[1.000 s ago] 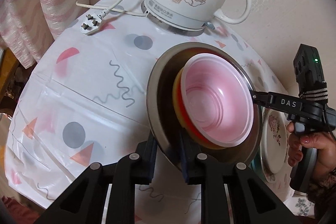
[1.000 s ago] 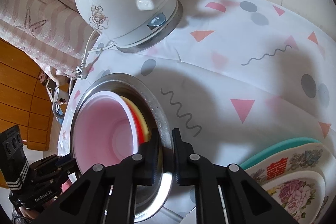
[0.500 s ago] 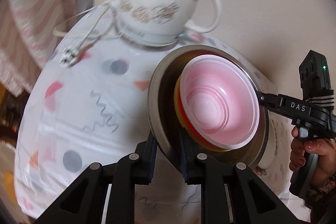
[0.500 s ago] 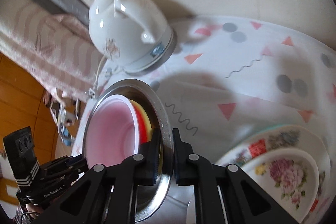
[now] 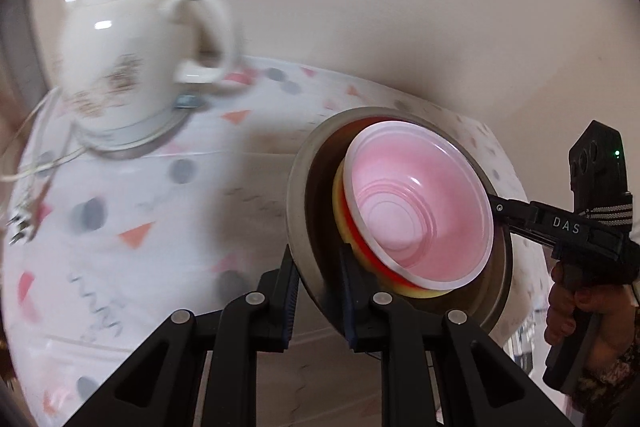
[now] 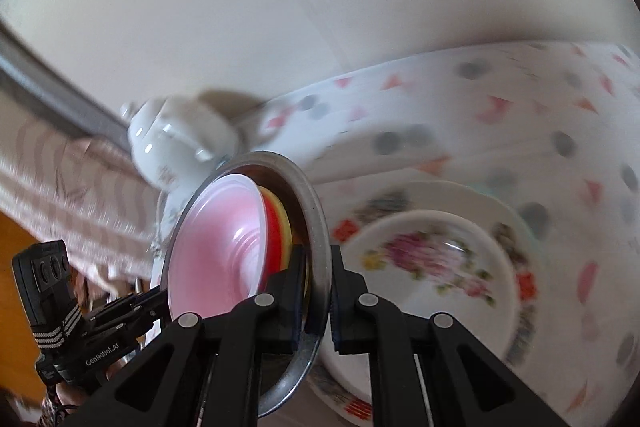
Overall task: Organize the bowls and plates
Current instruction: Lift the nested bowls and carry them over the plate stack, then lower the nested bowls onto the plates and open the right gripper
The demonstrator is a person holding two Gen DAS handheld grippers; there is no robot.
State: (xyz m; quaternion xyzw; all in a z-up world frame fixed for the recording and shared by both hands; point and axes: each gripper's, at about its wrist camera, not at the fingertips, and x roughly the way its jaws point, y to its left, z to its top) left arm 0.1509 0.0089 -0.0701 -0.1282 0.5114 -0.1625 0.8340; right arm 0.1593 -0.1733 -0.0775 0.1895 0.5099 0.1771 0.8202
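A steel bowl (image 5: 298,195) hangs tilted above the table with a yellow, a red and a pale pink bowl (image 5: 416,211) nested inside it. My left gripper (image 5: 320,267) is shut on its near rim. The right gripper (image 5: 500,209) grips the opposite rim, held by a hand (image 5: 576,307). In the right wrist view my right gripper (image 6: 320,267) is shut on the steel bowl's rim (image 6: 308,195), the pink bowl (image 6: 216,243) faces left, and the left gripper (image 6: 156,303) clamps the far side. A stack of floral plates (image 6: 436,255) lies just right of the bowl.
A white floral kettle (image 5: 120,59) stands on its base at the back left of the table, its cord and plug (image 5: 24,211) trailing to the left edge. The patterned tablecloth (image 5: 140,227) covers the round table. A plain wall rises behind it.
Both grippers have carried the steel bowl with its nested bowls up and to the right, away from the kettle. The floral plates now sit close beside the bowl in the right wrist view.
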